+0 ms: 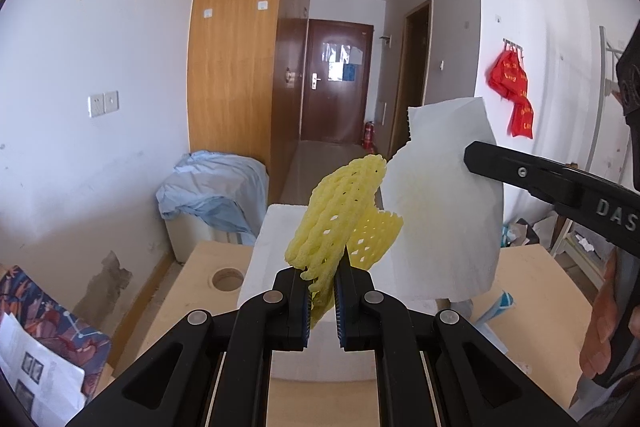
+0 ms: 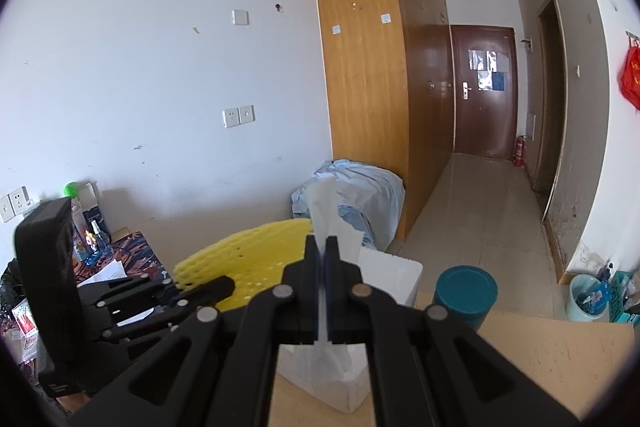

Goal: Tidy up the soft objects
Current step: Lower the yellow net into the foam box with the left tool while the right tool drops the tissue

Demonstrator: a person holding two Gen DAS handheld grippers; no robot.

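My left gripper (image 1: 323, 277) is shut on a yellow foam net sleeve (image 1: 340, 215) and holds it upright above a white foam box (image 1: 280, 227). My right gripper (image 2: 323, 247) is shut on a white foam sheet (image 2: 322, 199), seen edge-on above the same white foam box (image 2: 396, 275). In the left wrist view the white sheet (image 1: 444, 203) hangs to the right of the yellow net, pinched by the right gripper's fingers (image 1: 504, 169). In the right wrist view the yellow net (image 2: 256, 259) spreads to the left, with the left gripper's fingers (image 2: 208, 289) on it.
The foam box stands on a light wooden table (image 1: 532, 291) with a round cable hole (image 1: 227, 279). A teal cylindrical container (image 2: 466, 297) stands to the right of the box. A blue cloth-covered unit (image 1: 216, 195) sits behind the table by the wardrobe.
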